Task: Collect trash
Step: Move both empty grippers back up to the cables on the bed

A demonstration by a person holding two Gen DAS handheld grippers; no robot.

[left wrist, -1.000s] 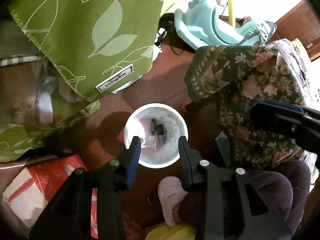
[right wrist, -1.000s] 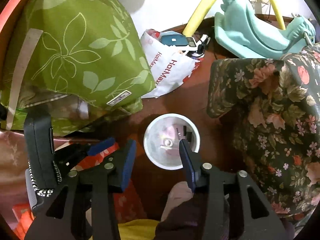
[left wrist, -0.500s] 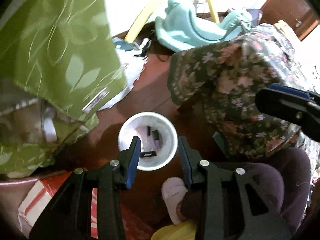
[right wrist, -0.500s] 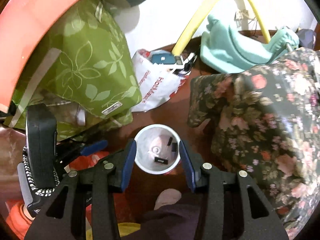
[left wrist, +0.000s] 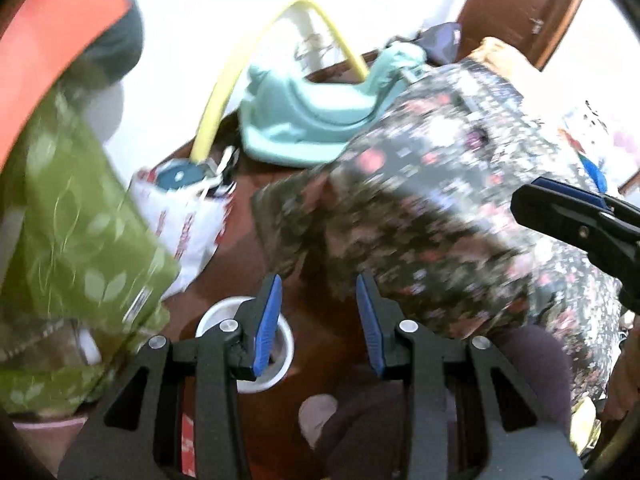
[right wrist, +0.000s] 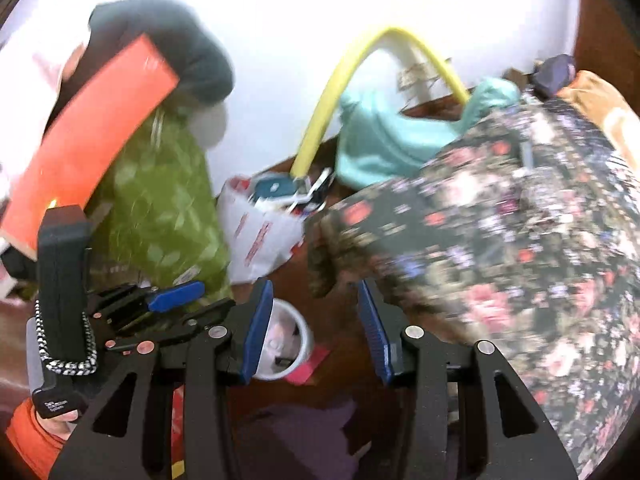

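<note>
on reddish-brown floor [left wrist: 256, 216], white bin [left wrist: 286, 344]

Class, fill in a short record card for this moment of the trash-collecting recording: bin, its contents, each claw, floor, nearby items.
bin: white bucket on the floor, partly behind the claw fingers
contents: small scraps inside, too blurred to name
left claw: open, nothing between the fingers
right claw: open, nothing between the fingers
floor: dark reddish brown
left of bin: green leaf-print fabric
right of bin: floral cloth
behind: white plastic bag, teal plastic seat, yellow tube
</note>
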